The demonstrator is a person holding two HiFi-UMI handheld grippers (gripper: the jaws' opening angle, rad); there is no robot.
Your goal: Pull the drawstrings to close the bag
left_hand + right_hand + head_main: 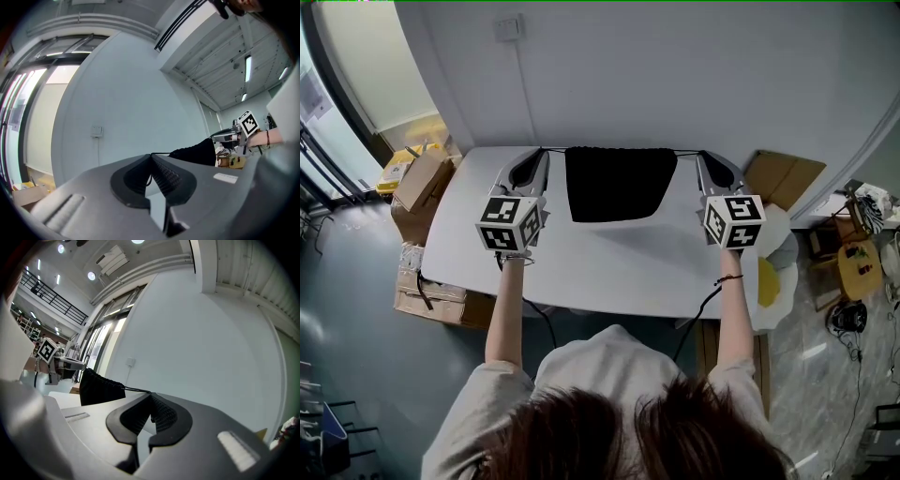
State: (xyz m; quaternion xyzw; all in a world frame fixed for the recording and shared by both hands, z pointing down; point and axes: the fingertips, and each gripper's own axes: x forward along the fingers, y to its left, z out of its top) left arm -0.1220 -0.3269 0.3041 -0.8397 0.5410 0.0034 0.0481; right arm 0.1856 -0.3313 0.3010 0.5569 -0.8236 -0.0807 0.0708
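Note:
A black drawstring bag (617,182) hangs between my two grippers above the white table (609,267), its gathered top edge stretched along the far side. My left gripper (543,150) is shut on the left drawstring (161,153), which runs taut to the bag (199,152). My right gripper (700,153) is shut on the right drawstring (136,390), which leads to the bag (98,386). Both grippers point level toward the wall. The cord ends are hidden between the pads.
Cardboard boxes (427,183) stand on the floor left of the table, and more cardboard (783,178) leans at the right. A grey wall (675,75) with a socket plate (508,28) rises just behind the table. Cables hang off the table's near edge.

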